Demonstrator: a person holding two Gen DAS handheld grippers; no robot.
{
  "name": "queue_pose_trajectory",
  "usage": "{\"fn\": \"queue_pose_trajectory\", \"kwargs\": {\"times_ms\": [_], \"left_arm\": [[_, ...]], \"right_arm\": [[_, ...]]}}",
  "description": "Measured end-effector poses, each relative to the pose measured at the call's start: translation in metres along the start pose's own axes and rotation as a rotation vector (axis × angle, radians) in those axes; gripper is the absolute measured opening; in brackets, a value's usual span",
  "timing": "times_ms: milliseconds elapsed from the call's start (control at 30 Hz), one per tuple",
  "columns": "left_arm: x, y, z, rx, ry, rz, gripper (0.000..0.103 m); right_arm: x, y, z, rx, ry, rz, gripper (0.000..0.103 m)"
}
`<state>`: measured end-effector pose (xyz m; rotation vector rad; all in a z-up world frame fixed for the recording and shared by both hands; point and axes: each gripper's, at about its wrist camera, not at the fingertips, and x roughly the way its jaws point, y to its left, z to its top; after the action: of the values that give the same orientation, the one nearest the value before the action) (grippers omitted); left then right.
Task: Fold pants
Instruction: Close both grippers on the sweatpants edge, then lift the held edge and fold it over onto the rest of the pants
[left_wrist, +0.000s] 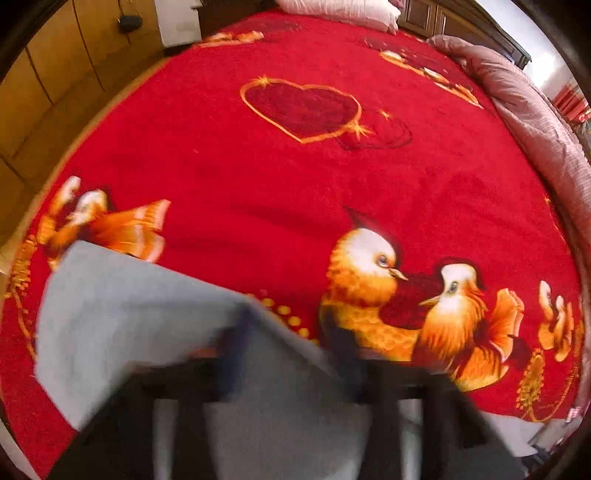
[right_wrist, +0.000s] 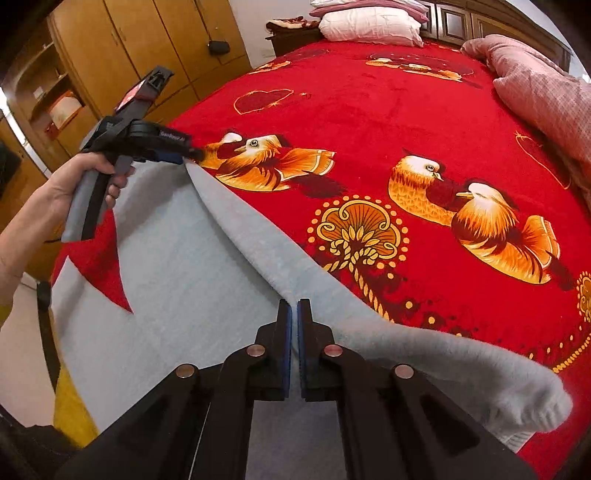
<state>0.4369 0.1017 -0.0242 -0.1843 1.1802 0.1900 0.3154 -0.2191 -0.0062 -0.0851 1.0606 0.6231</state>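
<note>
The right hand-held gripper (right_wrist: 294, 314) is clenched on the upper edge of the light grey pants (right_wrist: 177, 266), its blue pads pressed together with a fold of the cloth pinched between them. From that pinch the fabric runs two ways — away to the left, up toward the left hand-held gripper (right_wrist: 192, 153), and off to the right, where a fuzzy end droops over the red blanket (right_wrist: 388, 122). The left one is gripped by a bare hand (right_wrist: 85, 177) and has its tips at the far corner of the same raised edge, clamped on the cloth as far as the right wrist view shows. In its own view the left hand-held gripper (left_wrist: 291, 347) is blurred; the grey cloth (left_wrist: 122, 314) lies across and between its fingers. Below both grippers the rest of the pants lies spread on the bed. Ahead of them the blanket shows orange birds (right_wrist: 476, 218) and a heart (left_wrist: 303, 107); pillows (right_wrist: 369, 22) lie at the far end.
</note>
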Motion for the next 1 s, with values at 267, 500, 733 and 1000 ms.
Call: {"fn": "queue_pose_trajectory", "kwargs": {"times_ms": [267, 500, 733, 1000], "left_arm": [[-0.065, 0.047, -0.031, -0.104, -0.142, -0.18, 0.002], [-0.113, 0.055, -0.079, -0.063, -0.182, -0.23, 0.004], [-0.107, 0.07, -0.123, -0.182, -0.124, -0.274, 0.04], [-0.077, 0.1, -0.159, -0.3, -0.047, -0.244, 0.042]], "right_arm": [[-0.024, 0.007, -0.006, 0.024, -0.065, 0.004, 0.004], [-0.062, 0.033, -0.025, 0.001, -0.123, 0.016, 0.004], [-0.081, 0.068, -0.054, -0.037, -0.126, 0.028, 0.004], [-0.071, 0.073, -0.07, -0.032, -0.093, 0.039, 0.004]]}}
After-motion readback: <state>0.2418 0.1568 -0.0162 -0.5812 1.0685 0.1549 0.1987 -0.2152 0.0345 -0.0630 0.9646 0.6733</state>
